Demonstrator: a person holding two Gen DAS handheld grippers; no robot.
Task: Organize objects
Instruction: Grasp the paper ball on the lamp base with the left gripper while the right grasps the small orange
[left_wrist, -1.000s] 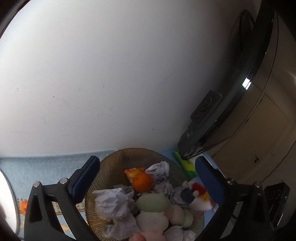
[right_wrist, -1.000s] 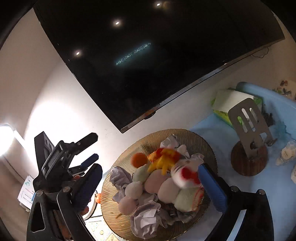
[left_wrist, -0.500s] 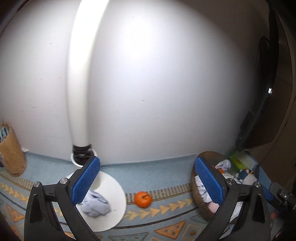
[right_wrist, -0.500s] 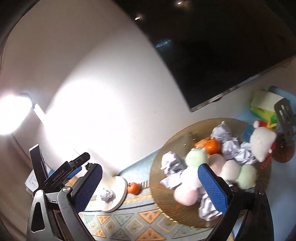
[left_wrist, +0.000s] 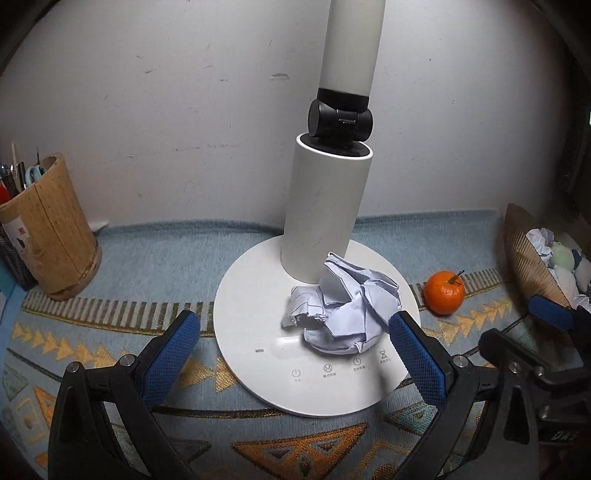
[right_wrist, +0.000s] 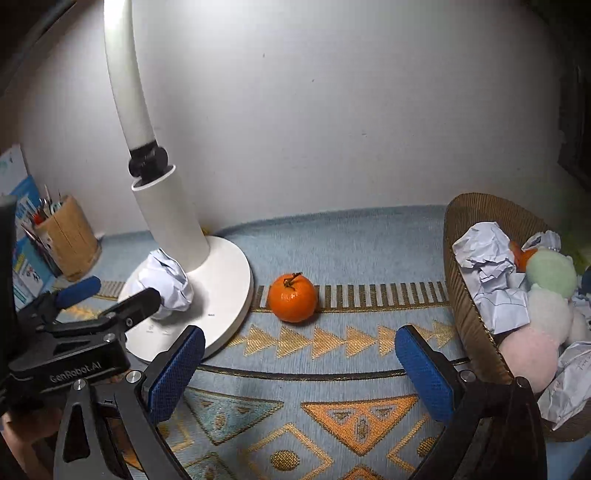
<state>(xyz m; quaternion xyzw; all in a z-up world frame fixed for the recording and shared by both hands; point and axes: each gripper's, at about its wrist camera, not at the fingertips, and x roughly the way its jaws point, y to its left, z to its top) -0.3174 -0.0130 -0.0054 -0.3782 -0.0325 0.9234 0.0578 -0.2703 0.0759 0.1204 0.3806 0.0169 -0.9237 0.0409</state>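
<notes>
A crumpled white paper ball (left_wrist: 341, 308) lies on the round white lamp base (left_wrist: 258, 321), against the lamp's post. My left gripper (left_wrist: 295, 350) stands open just in front of it, with nothing between its blue pads. A tangerine (right_wrist: 292, 297) sits on the patterned mat to the right of the base. My right gripper (right_wrist: 301, 363) is open and empty, a little short of the tangerine. The paper ball (right_wrist: 168, 282) and the left gripper (right_wrist: 110, 295) also show in the right wrist view. A woven basket (right_wrist: 467, 291) at the right holds paper balls and soft toys.
The white lamp post (left_wrist: 325, 214) rises from the base close to the wall. A wooden pen holder (left_wrist: 48, 236) with scissors and pens stands at the far left. The patterned mat (right_wrist: 332, 369) covers the table up to the wall.
Both grippers swung left and down from the basket toward the table. The lamp base, paper ball and tangerine are now close in front of them. Both stay open.
</notes>
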